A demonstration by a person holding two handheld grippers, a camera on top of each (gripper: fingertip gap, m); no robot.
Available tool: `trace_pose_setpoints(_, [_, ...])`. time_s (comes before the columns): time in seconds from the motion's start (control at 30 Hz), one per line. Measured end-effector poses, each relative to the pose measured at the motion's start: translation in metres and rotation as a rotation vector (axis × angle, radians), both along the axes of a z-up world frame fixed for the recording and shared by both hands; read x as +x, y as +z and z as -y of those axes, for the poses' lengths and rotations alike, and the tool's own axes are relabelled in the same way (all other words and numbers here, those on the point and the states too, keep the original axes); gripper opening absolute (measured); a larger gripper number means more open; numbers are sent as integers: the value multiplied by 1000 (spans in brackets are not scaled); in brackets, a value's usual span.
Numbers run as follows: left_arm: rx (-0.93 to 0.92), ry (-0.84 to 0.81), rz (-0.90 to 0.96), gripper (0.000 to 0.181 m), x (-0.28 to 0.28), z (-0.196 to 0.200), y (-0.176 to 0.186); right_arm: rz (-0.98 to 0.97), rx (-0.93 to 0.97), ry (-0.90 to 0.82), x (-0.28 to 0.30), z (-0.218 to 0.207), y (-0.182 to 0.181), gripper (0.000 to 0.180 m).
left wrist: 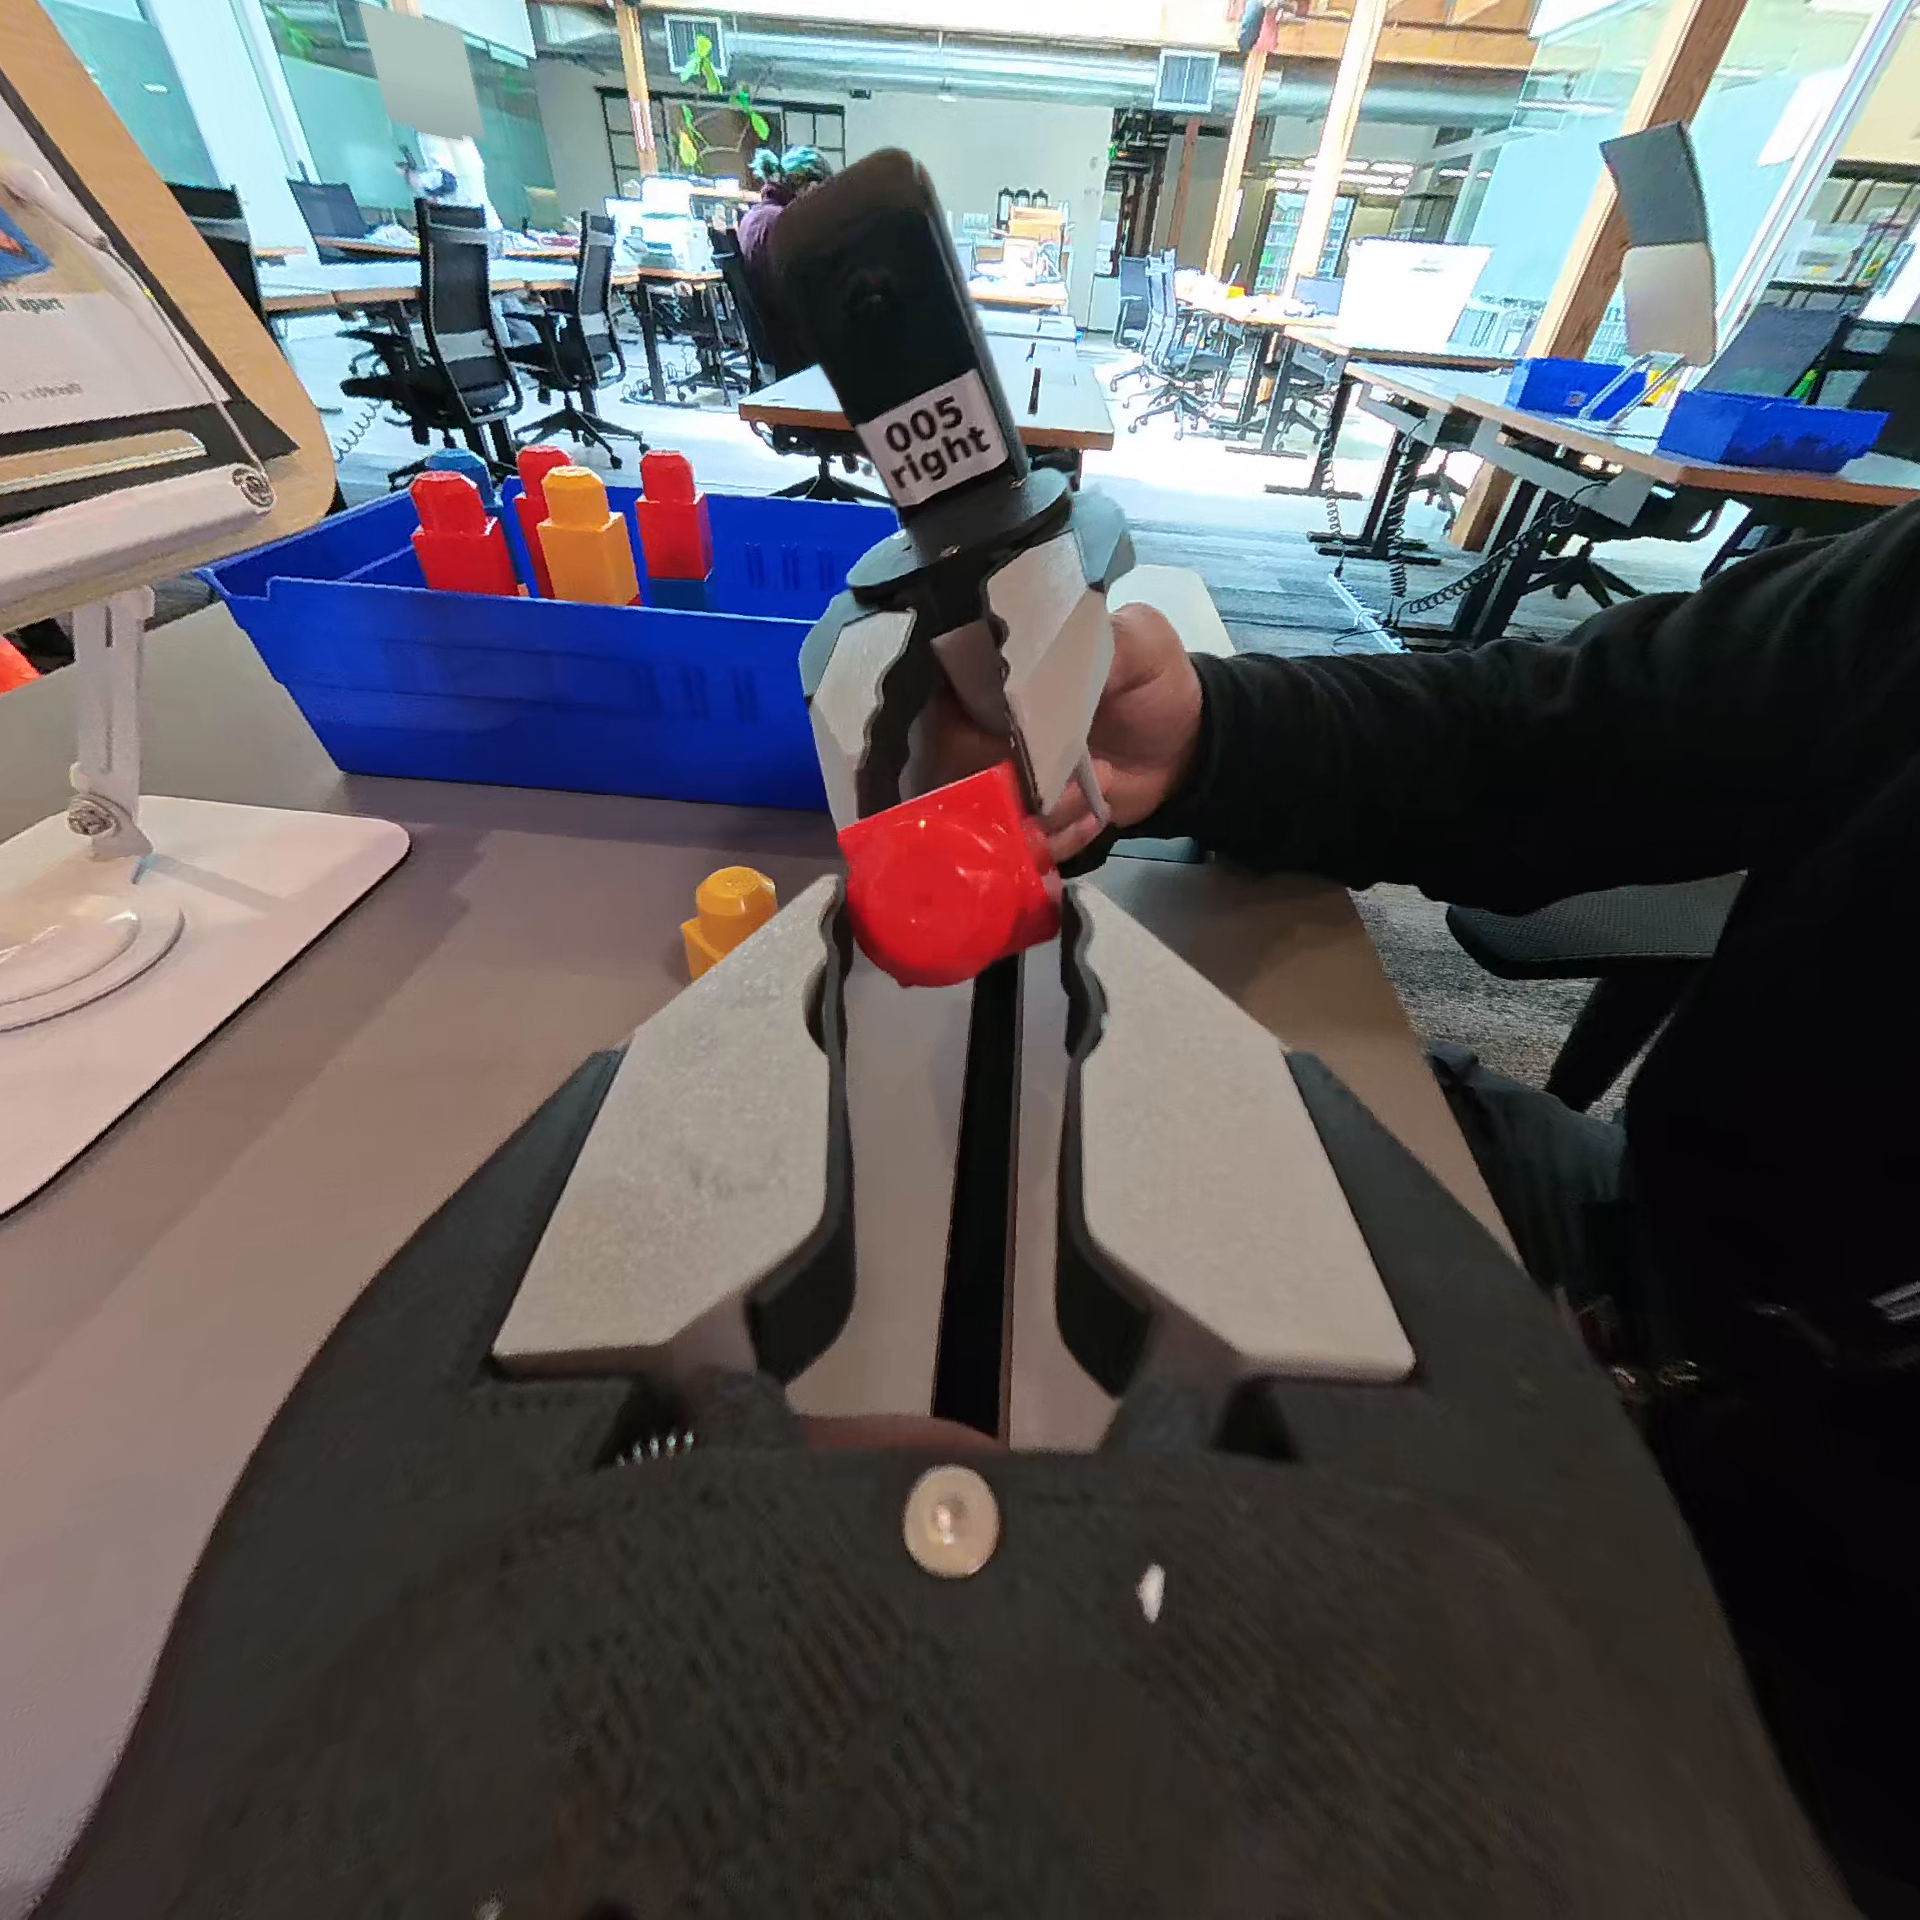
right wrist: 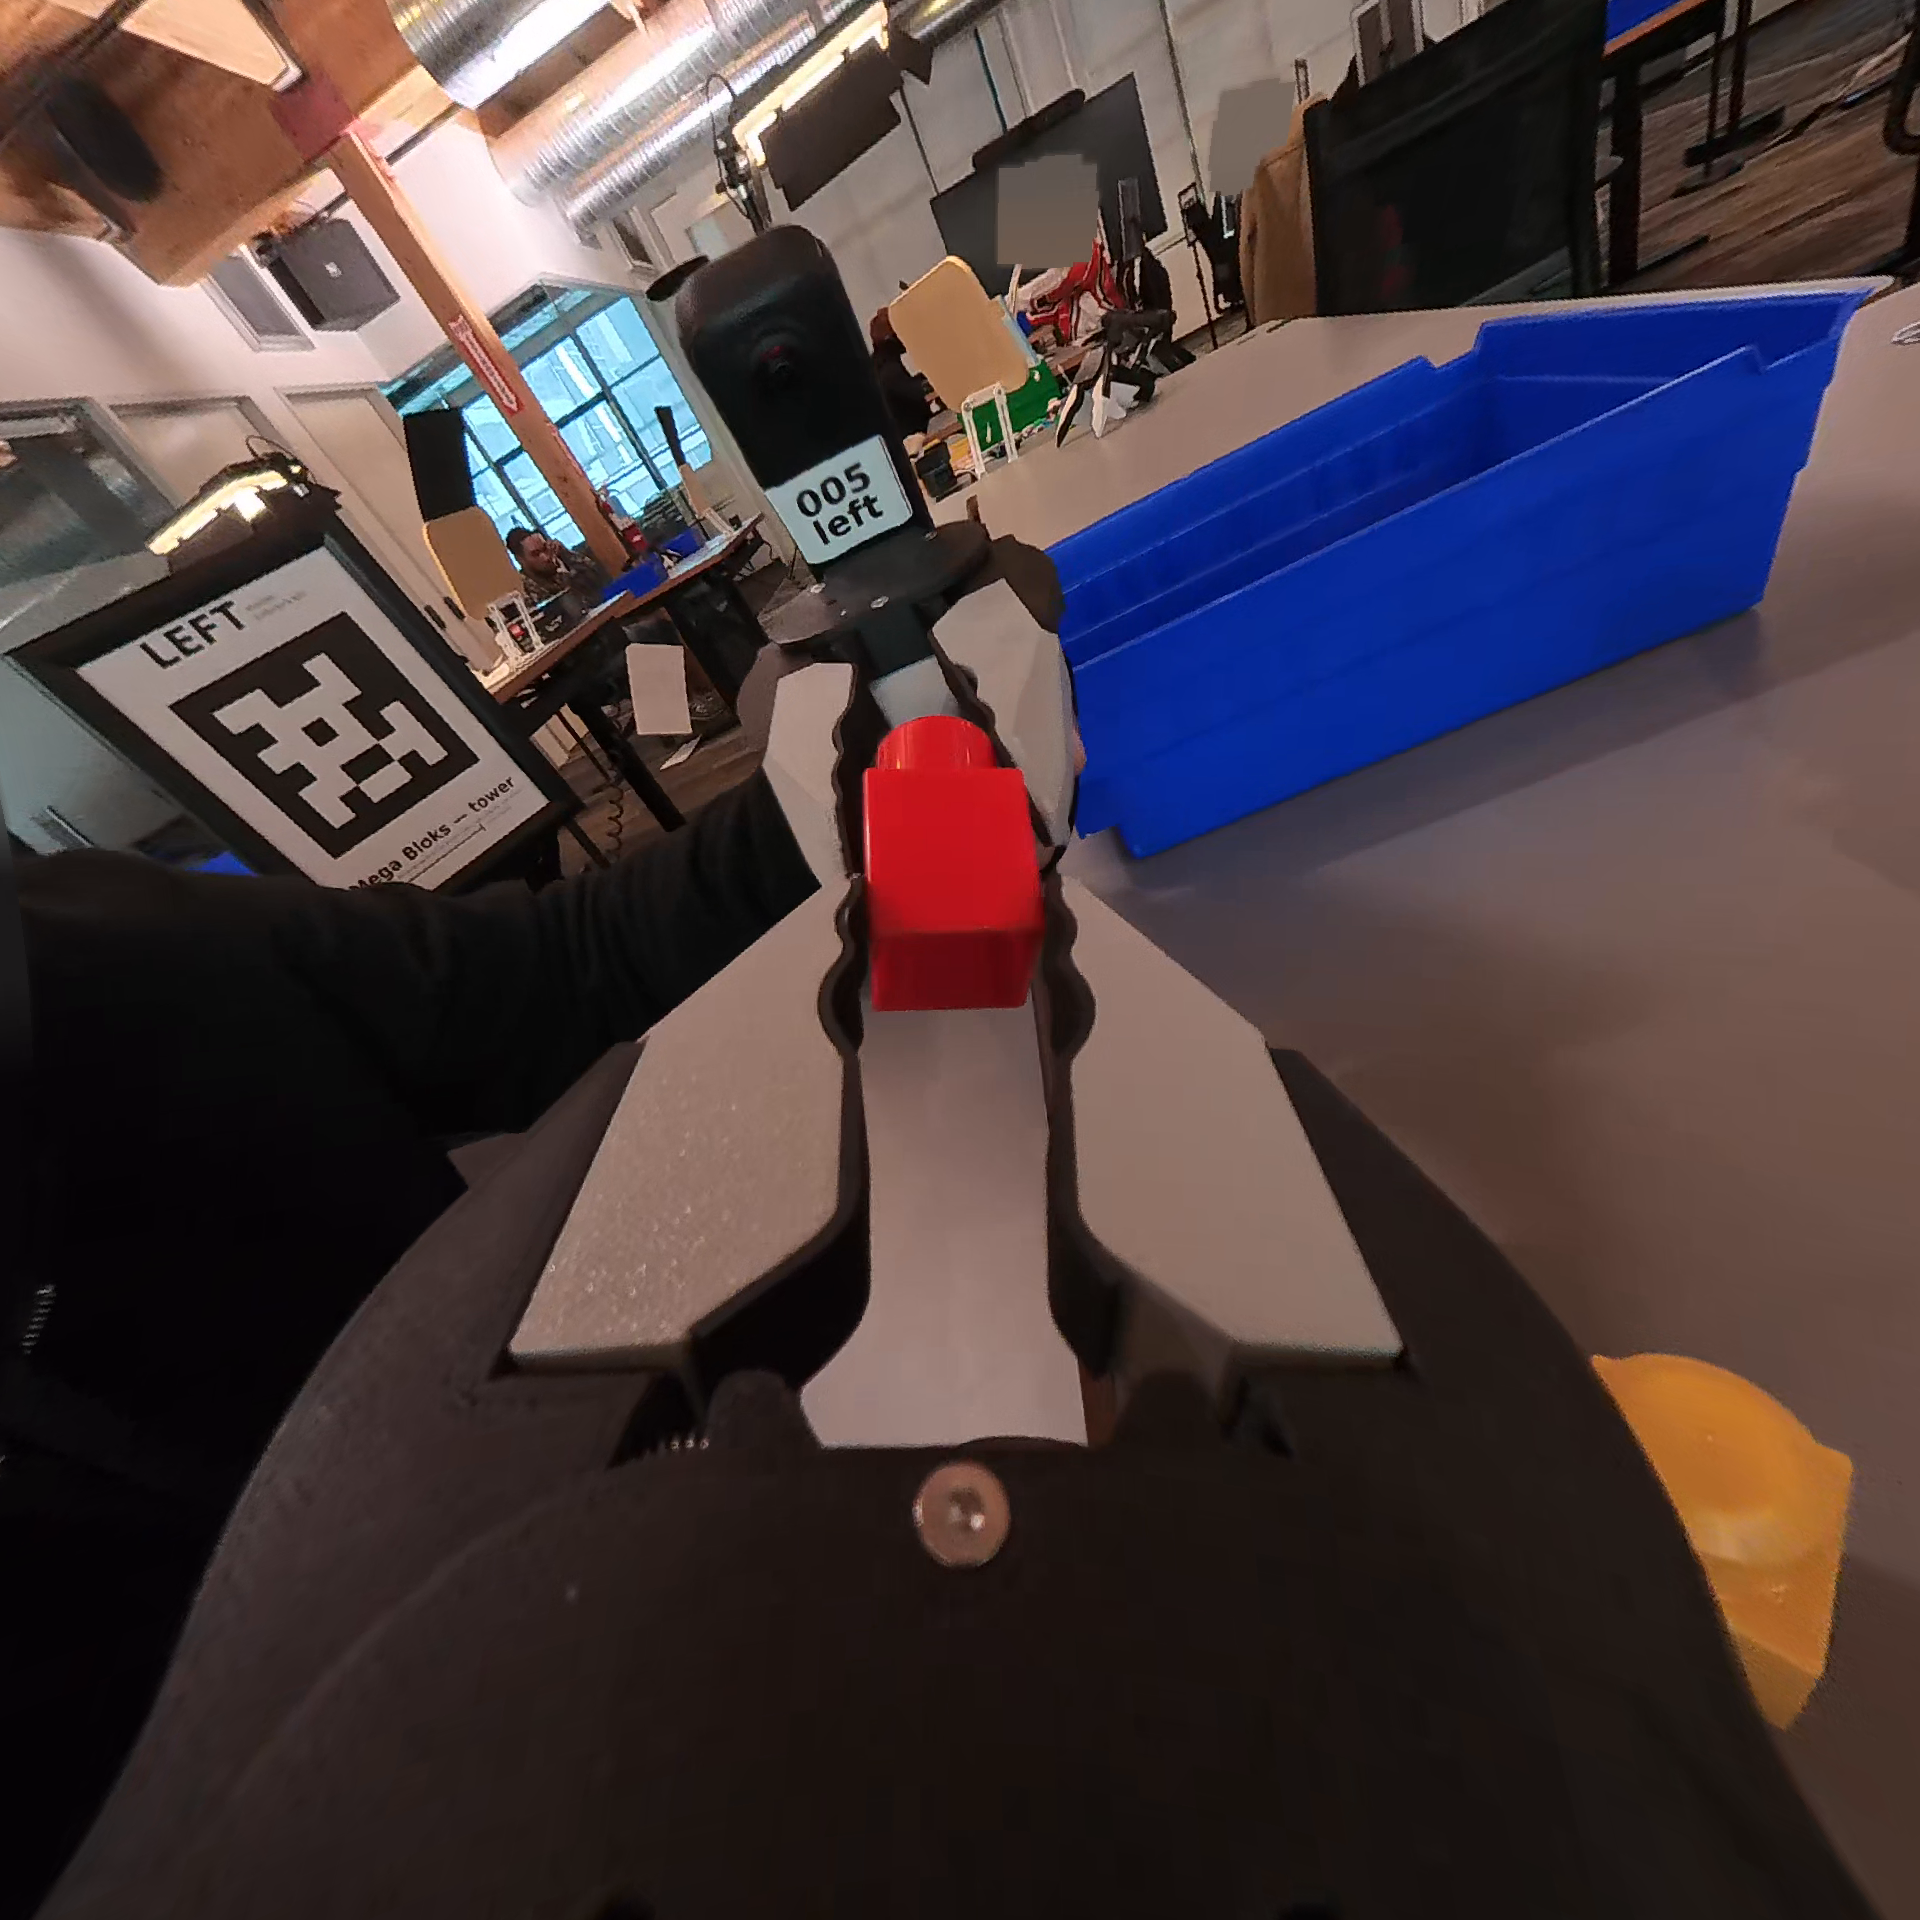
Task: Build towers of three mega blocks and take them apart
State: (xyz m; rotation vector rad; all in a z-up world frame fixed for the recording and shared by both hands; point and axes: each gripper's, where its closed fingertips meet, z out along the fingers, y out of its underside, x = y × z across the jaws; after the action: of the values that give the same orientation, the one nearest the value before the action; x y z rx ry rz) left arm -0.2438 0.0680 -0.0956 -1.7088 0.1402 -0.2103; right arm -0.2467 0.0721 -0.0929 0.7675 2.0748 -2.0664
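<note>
A red mega block is held in the air between both grippers, above the grey table. My left gripper closes its tips on the block's stud end. My right gripper is shut on the block's square body. In the left wrist view the right gripper comes down from above onto the block. In the right wrist view the left gripper faces me, its fingers beside the stud. A loose orange block stands on the table; it also shows in the right wrist view.
A blue bin at the back of the table holds several stacked red, orange and blue blocks; the bin also shows in the right wrist view. A framed sign on a white stand is at the left. A person's black sleeve reaches in from the right. My two grippers' fingertips are within a few centimetres of each other.
</note>
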Motion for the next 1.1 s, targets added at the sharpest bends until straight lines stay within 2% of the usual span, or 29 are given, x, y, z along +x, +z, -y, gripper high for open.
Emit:
trace_pose_setpoints(0.33, [9, -23, 16, 37, 3, 0, 4, 19, -30, 34, 3, 0, 2, 31])
trace_pose_setpoints(0.7, [17, -58, 66, 35, 7, -2, 3, -2, 34, 86, 8, -2, -6, 31])
trace_pose_setpoints(0.9, [-1, -55, 51, 34, 8, -3, -1, -31, 112, 89, 10, -3, -14, 31])
trace_pose_setpoints(1.1, [-7, -47, 59, 32, 5, -3, -3, -88, 270, 55, 7, 2, -35, 33])
